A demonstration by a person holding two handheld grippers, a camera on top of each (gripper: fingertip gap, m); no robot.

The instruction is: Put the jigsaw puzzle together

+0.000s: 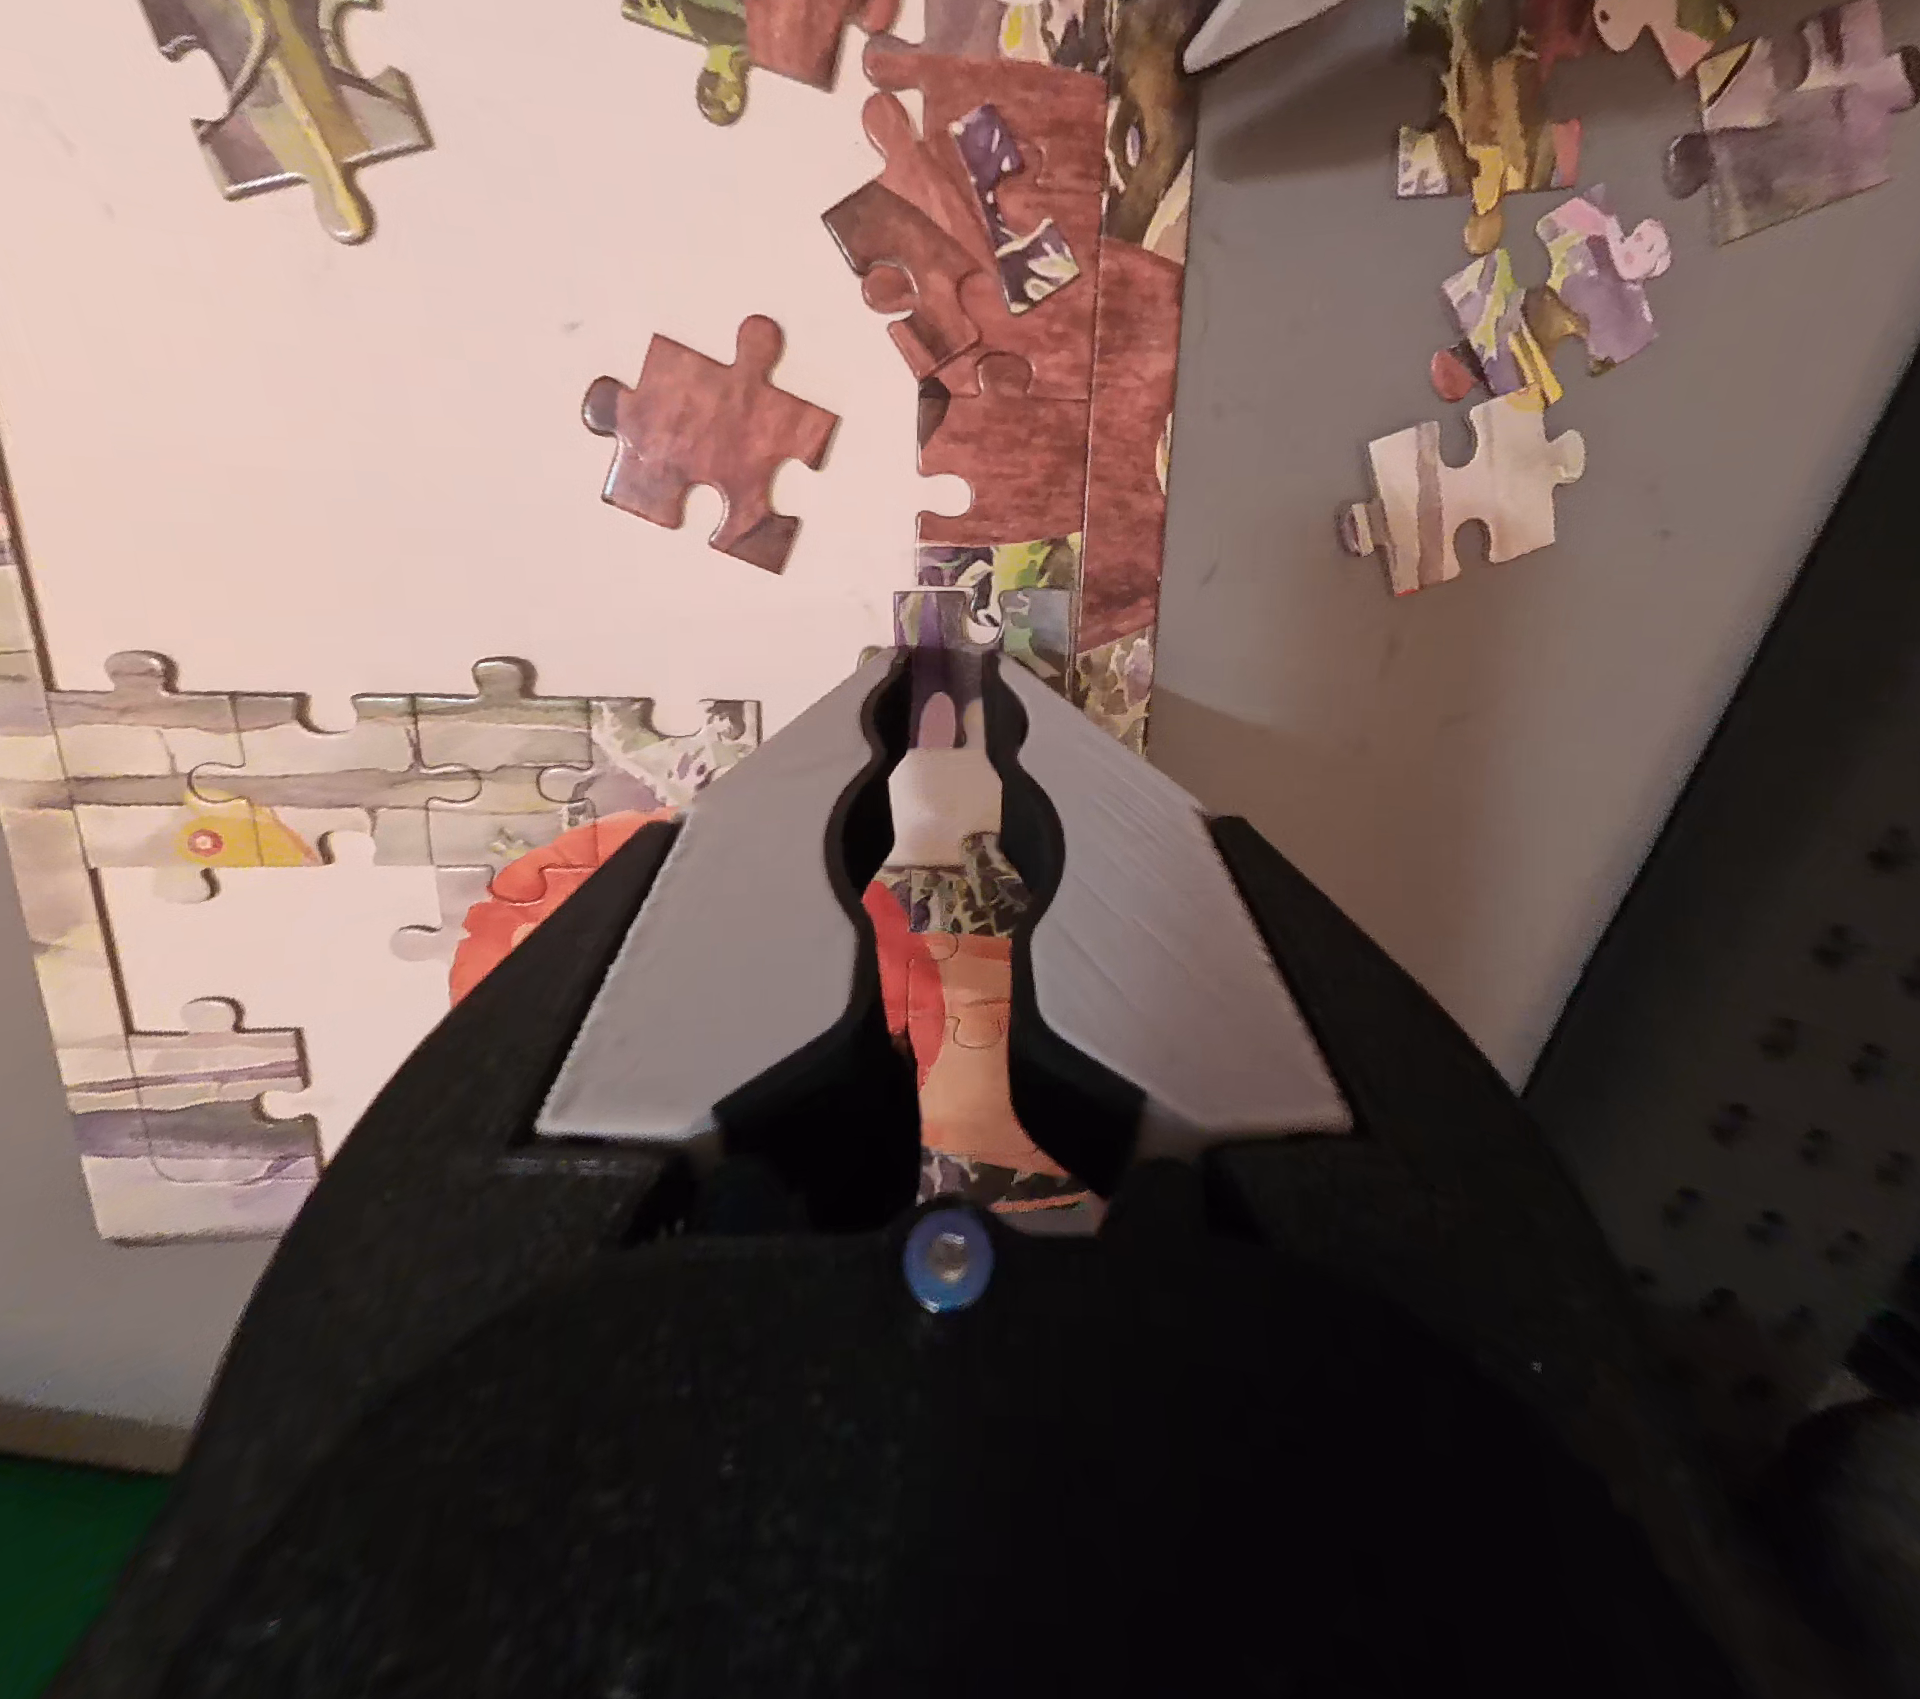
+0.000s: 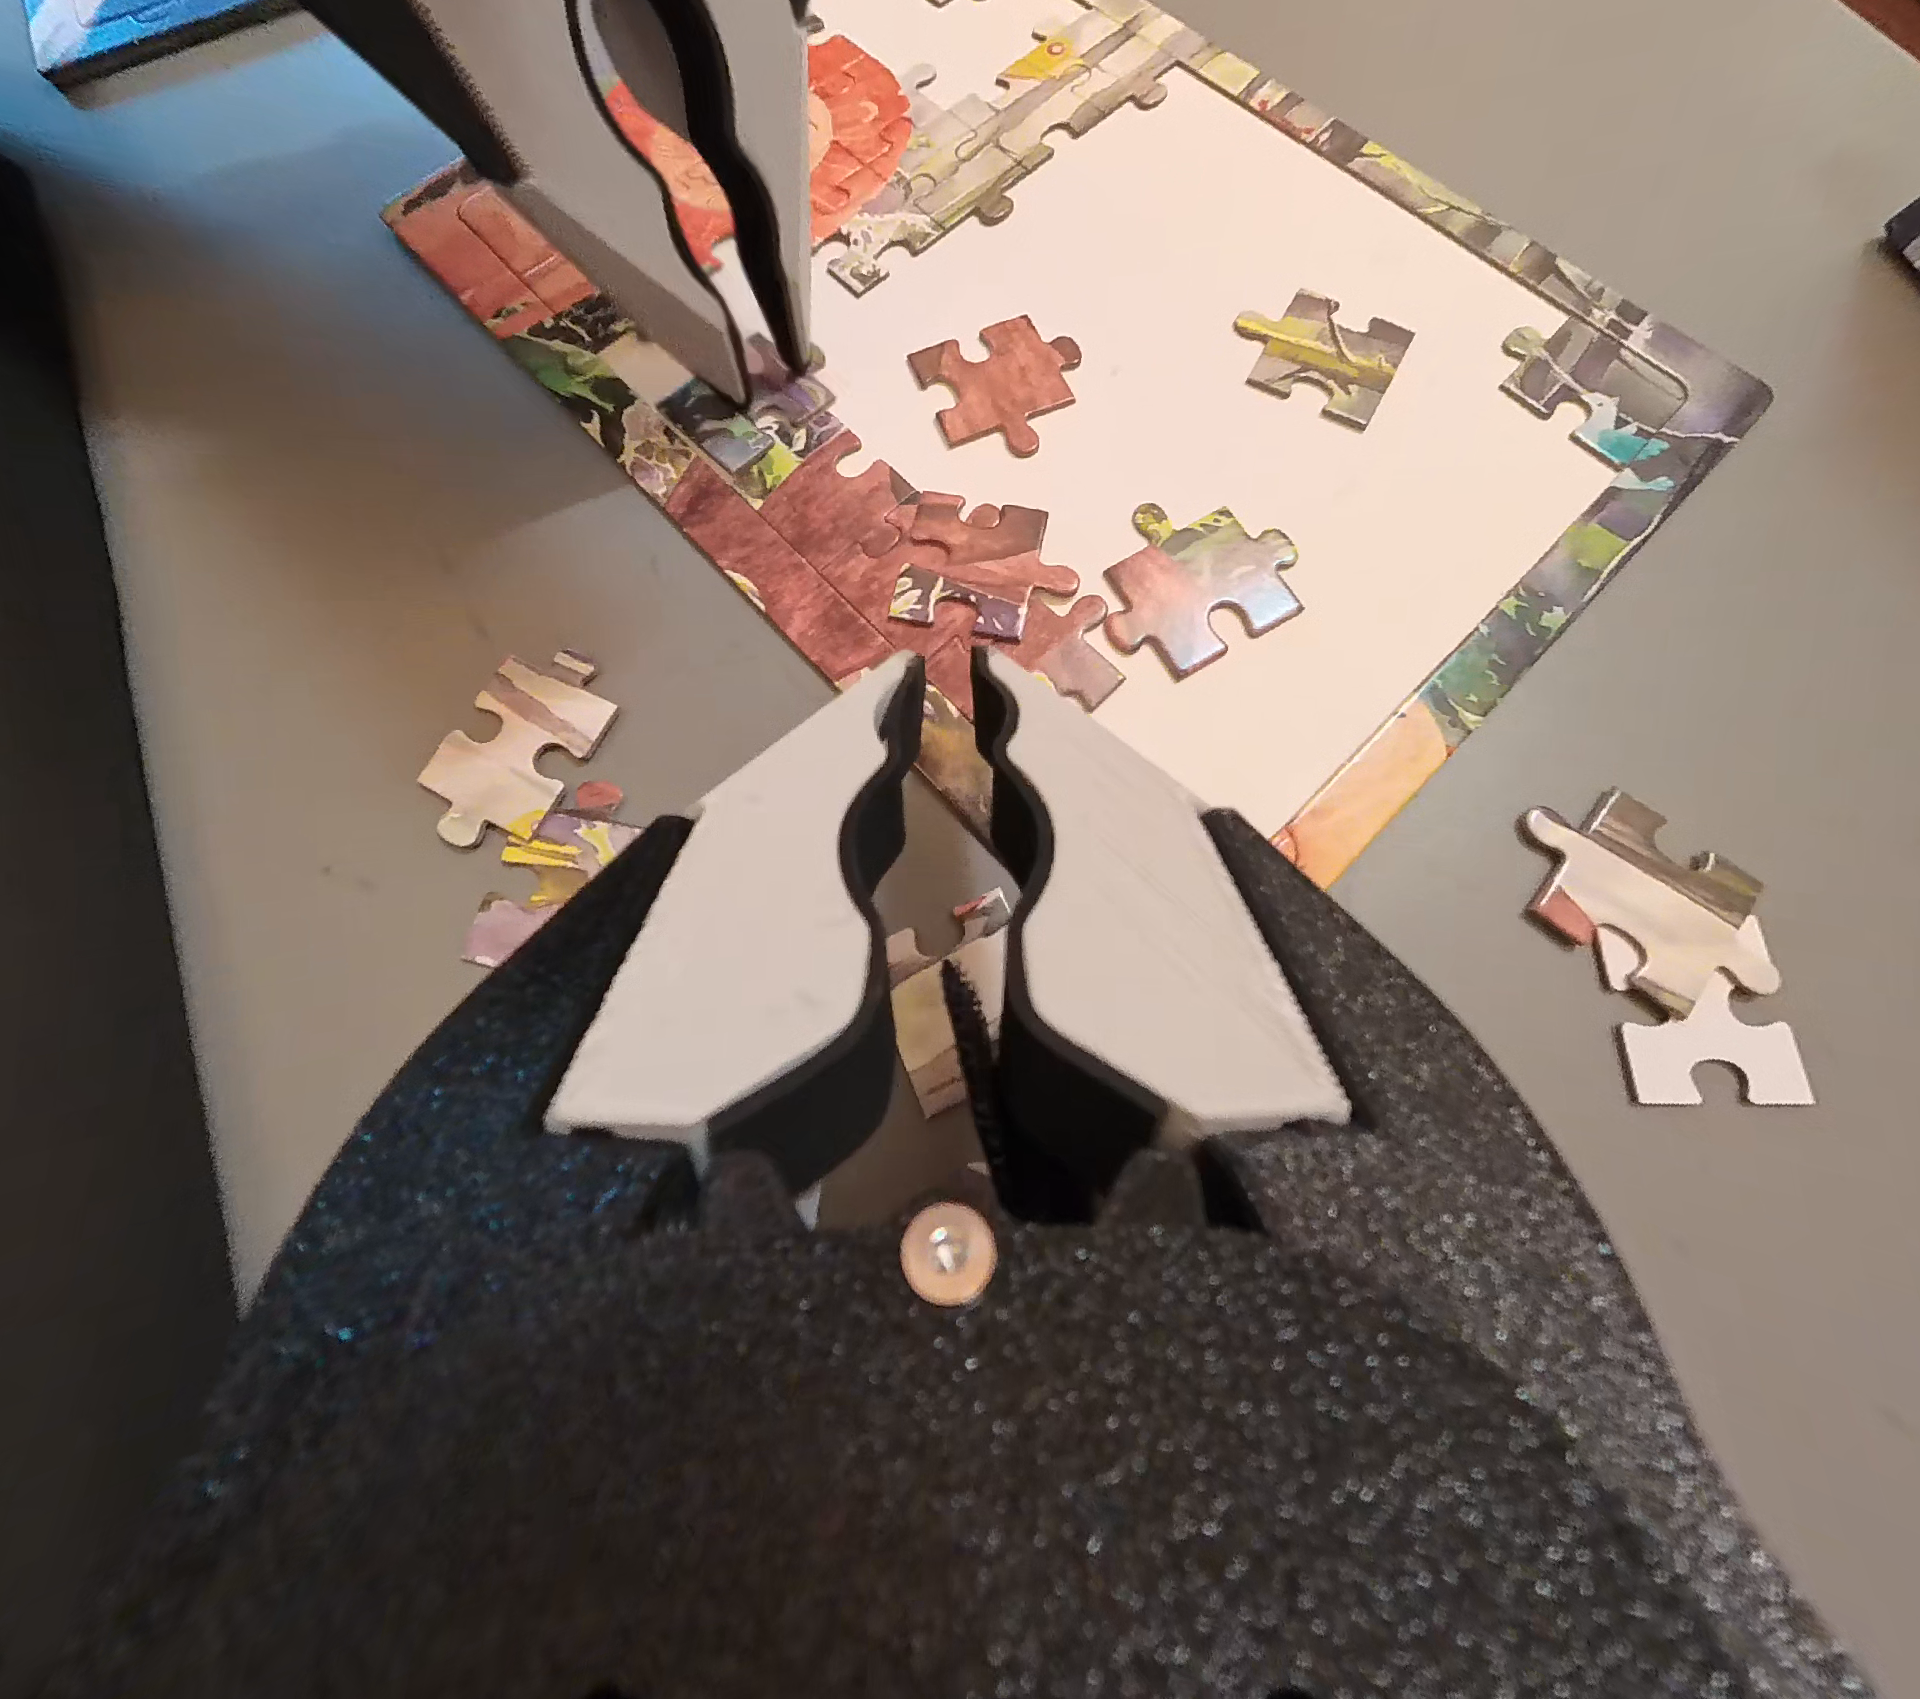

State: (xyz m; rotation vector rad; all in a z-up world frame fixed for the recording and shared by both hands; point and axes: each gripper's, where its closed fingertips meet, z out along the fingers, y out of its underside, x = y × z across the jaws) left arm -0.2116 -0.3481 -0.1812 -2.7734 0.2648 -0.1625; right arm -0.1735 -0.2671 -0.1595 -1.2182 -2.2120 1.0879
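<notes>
Left gripper [image 2: 774, 382] fingers, nearly closed, seemingly press a purple piece [image 2: 769, 402] into the board's [image 2: 1195, 278] edge; seating it squarely comes next; right gripper [image 2: 948, 670] hovers narrowly parted, empty.

The left claw [image 1: 940, 662] has pale grey fingers with black wavy inner pads on a black body; the piece [image 1: 940, 626] at its tips is purple and green. Left of those tips lies a reddish-brown wood-grain piece [image 1: 717, 444], and farther left a grey one with a yellow-green streak [image 1: 286, 75]. The puzzle board [image 2: 1195, 278] ahead of the right claw [image 2: 948, 662] is white inside, edged with grey stone, brown wood, and an orange-red round patch. The surface [image 2: 312, 558] is plain grey
</notes>
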